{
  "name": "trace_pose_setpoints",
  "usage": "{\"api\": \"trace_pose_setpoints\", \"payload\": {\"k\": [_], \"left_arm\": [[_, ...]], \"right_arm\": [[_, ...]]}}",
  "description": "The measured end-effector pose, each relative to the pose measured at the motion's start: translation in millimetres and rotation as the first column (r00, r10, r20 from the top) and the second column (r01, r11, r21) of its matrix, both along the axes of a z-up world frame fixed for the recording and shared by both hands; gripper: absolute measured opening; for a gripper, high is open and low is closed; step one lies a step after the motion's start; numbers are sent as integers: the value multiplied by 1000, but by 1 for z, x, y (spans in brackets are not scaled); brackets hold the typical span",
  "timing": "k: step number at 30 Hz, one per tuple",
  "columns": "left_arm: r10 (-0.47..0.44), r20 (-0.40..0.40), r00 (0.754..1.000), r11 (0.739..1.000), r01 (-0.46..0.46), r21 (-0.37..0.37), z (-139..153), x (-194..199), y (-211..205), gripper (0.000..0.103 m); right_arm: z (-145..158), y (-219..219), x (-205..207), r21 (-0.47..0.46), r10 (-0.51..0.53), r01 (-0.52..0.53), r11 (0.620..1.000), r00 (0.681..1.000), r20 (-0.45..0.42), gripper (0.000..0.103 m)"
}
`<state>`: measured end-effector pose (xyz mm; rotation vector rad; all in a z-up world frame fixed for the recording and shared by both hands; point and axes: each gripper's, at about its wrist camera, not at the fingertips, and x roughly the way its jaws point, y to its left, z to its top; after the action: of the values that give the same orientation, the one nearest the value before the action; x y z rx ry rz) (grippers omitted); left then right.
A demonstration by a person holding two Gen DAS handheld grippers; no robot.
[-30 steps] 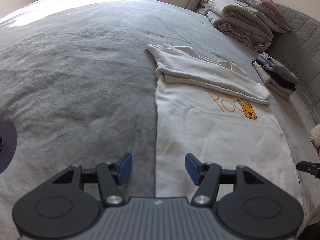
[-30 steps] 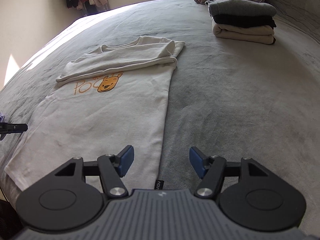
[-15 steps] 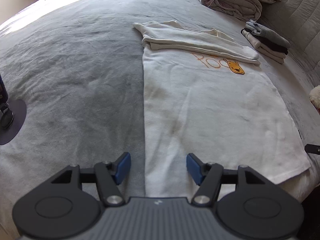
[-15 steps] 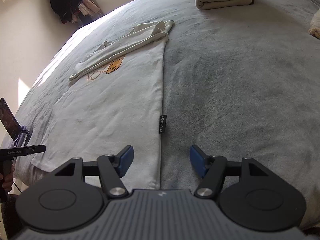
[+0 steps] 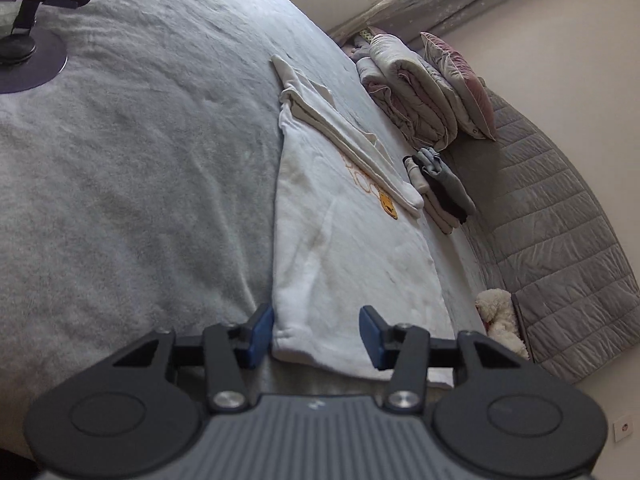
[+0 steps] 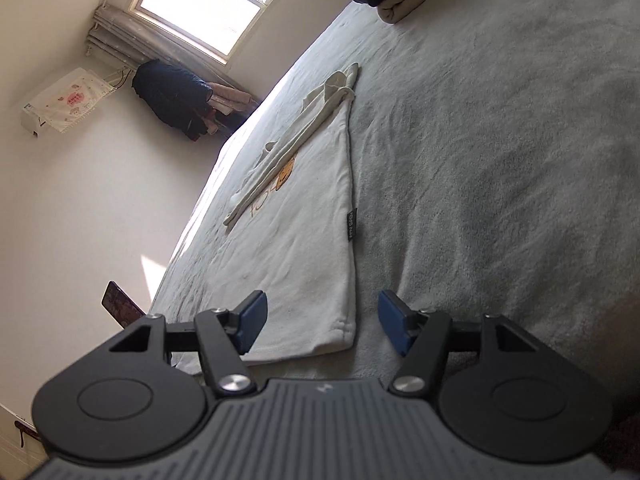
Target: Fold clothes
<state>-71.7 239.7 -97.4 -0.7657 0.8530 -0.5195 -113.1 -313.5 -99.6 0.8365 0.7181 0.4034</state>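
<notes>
A cream-white cotton sweatshirt with an orange bear print (image 5: 344, 248) lies flat on the grey plush bed cover (image 5: 140, 184), its sleeves already folded across the chest at the far end and its hem nearest the cameras. The step in hand looks like the grasp of the two hem corners, ahead of folding the body upward.

In the left wrist view the left claw (image 5: 316, 336) sits at 6 o'clock with the hem's left corner between its blue pads; the jaws are closing, roughly half spread, and the pads do not yet press the cloth. In the right wrist view the right claw (image 6: 322, 322) also sits at 6 o'clock, jaws well apart and holding nothing, with the hem's right corner (image 6: 340, 332) between them, nearer the left pad.

A folded stack of grey, black and beige clothes (image 5: 438, 190) rests at 3 o'clock of the sweatshirt in the left view, beside the quilted grey headboard (image 5: 560, 248).

The next move probably calls for both claws to pinch through both layers of the hem, then lift together and carry it toward 12 o'clock, over the folded sleeves, keeping the edge taut and level.
</notes>
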Motion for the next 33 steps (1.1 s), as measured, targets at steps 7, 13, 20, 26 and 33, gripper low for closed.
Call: {"api": "trace_pose_setpoints", "payload": {"k": [7, 13, 20, 26, 33], "left_arm": [[-38, -40, 998, 992, 33, -118, -9, 3, 2, 45], [-37, -59, 998, 992, 29, -124, -10, 10, -5, 44], [-32, -56, 998, 997, 28, -65, -9, 12, -10, 32], [-28, -91, 995, 996, 20, -86, -15, 13, -4, 14], [-15, -97, 995, 984, -3, -178, -17, 6, 5, 11]], "right_arm": [[1, 0, 2, 51, 33, -33, 998, 999, 2, 64], [5, 11, 10, 11, 36, -36, 999, 999, -12, 60], [2, 15, 14, -33, 19, -20, 999, 999, -26, 37], [-4, 14, 13, -20, 39, -40, 999, 998, -39, 15], [-5, 8, 11, 71, 13, -10, 997, 999, -40, 13]]}}
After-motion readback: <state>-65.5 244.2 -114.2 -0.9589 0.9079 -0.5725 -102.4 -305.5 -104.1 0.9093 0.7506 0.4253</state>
